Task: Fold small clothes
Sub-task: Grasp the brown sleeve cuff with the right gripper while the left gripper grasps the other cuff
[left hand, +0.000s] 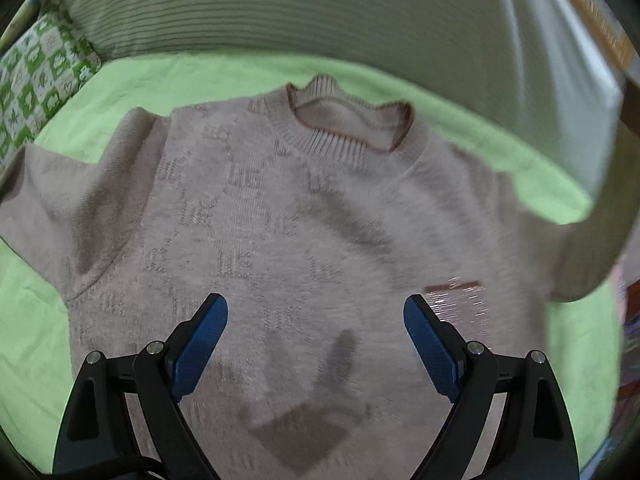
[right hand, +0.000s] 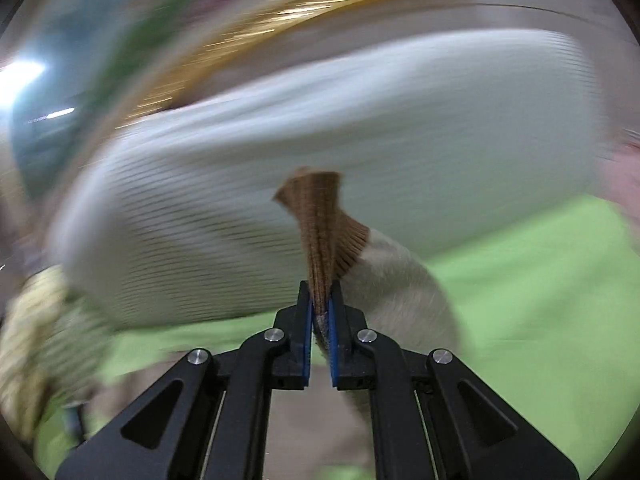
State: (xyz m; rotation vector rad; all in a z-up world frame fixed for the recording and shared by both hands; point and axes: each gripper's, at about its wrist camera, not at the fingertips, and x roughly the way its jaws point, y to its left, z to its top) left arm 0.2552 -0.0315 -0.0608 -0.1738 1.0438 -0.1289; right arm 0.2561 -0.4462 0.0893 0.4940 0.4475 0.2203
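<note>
Beige sweater (left hand: 280, 208) flat on green sheet (left hand: 200, 76), neck far. L gripper (left hand: 316, 320) over near hem, fingers (left hand: 204, 340) apart, nothing btwn. R gripper (right hand: 321, 312) fingers clamped on brown cuff (right hand: 320, 216), sleeve lifted; bg blurred.

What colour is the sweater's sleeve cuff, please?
Brown, ribbed cuff; clearest in the right wrist view.

A bed under a light green sheet (left hand: 248, 76) carries everything. A pale knitted sweater (left hand: 280, 220) lies spread flat on it, collar at the far side, one sleeve out to the left. Along the far edge a white striped pillow (left hand: 280, 8) rests on the sheet. At the far left sits a green-and-white patterned cushion (left hand: 36, 80).
</note>
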